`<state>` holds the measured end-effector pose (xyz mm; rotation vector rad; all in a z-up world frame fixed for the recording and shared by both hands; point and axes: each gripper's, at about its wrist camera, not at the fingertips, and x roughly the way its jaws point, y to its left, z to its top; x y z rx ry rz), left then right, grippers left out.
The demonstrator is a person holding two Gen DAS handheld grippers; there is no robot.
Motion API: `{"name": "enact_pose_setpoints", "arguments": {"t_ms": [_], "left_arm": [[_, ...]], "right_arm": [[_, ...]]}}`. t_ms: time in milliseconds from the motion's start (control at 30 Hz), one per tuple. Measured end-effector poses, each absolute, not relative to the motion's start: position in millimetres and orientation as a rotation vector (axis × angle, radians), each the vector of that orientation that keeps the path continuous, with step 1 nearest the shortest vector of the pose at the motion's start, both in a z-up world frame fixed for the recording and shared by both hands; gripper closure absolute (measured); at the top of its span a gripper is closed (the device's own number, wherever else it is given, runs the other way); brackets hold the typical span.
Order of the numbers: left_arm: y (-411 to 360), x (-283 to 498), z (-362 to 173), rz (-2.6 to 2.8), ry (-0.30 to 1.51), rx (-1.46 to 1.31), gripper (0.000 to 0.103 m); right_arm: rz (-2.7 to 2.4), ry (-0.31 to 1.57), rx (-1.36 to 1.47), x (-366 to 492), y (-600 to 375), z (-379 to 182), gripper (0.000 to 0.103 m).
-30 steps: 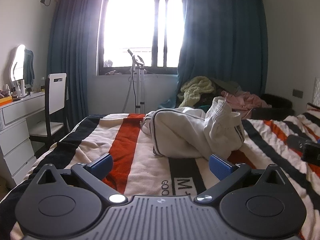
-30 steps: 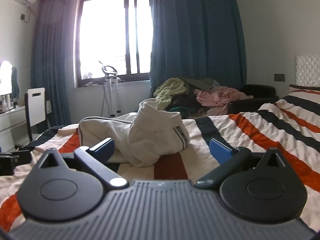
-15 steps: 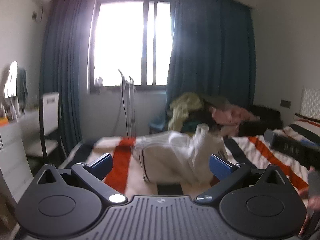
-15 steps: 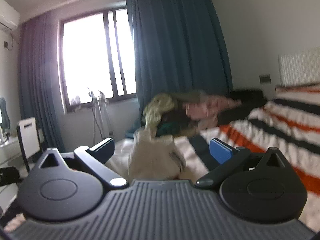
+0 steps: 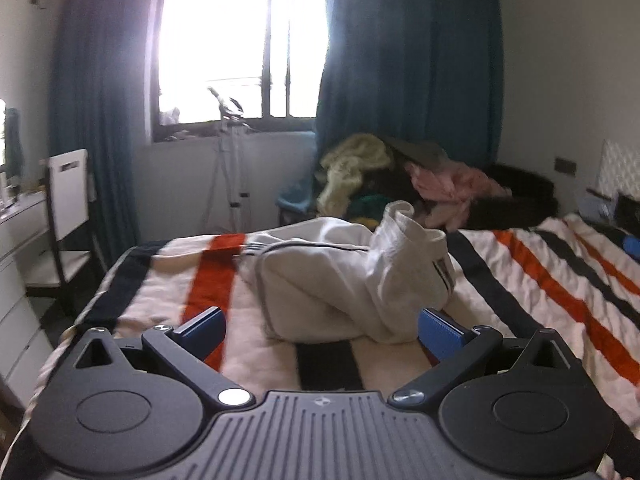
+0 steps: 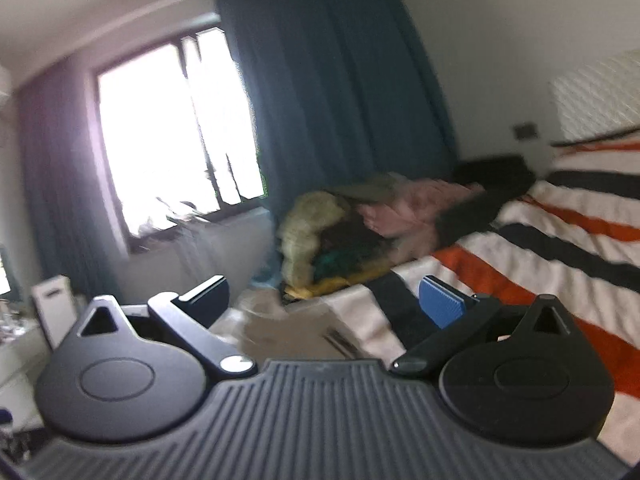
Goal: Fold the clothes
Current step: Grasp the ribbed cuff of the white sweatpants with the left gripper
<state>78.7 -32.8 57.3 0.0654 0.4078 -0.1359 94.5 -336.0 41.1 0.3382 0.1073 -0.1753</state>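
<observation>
Lying crumpled on the striped bedspread (image 5: 560,280), the white garment (image 5: 344,280) is bunched into a mound, one ribbed, stripe-trimmed end standing up on its right side and a dark piped edge curling along its left. It sits just beyond the left gripper (image 5: 322,326), whose jaws stand wide apart and empty, blue pads to either side of the mound's near edge. The right gripper (image 6: 324,300) is likewise spread wide and holds nothing; its view is tilted and smeared, and only a pale blur low between its fingers suggests the garment, which I cannot confirm from that picture.

The main risk is a blind grab. With the cloth heaped on itself, a pinch at the near fold would likely catch several layers at once, so lifting would drag the whole bundle instead of opening it flat. The upright ribbed end could flop either way once disturbed and hide the hem or seam needed for a clean fold. The soft bedspread may also ruck up and be pinched together with the garment. Far behind, a pile of clothes (image 5: 400,172) sits beyond the bed's far edge, well apart, so it should not interfere. The right side, if it closes while its aim is this unsettled, could miss the cloth altogether.
</observation>
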Motion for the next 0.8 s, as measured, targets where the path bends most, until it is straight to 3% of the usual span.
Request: {"name": "enact_pose_setpoints", "arguments": {"t_ms": [433, 600, 733, 800], "left_arm": [[-124.1, 346.6, 35.7, -0.220, 0.414, 0.072, 0.002], [-157.1, 429.3, 28.9, -0.305, 0.497, 0.039, 0.002], [-194.1, 469.8, 7.3, -0.279, 0.562, 0.159, 0.016], [-197.7, 480.8, 1.9, -0.274, 0.591, 0.133, 0.030]], "right_arm": [[-0.278, 0.251, 0.342, 156.8, -362.3, -37.9, 0.001], [-0.297, 0.291, 0.356, 187.5, -365.5, -66.0, 0.001], [-0.297, 0.333, 0.347, 206.7, -363.9, -83.0, 0.001], [-0.292, 0.331, 0.337, 210.0, -362.1, -85.8, 0.001]]}}
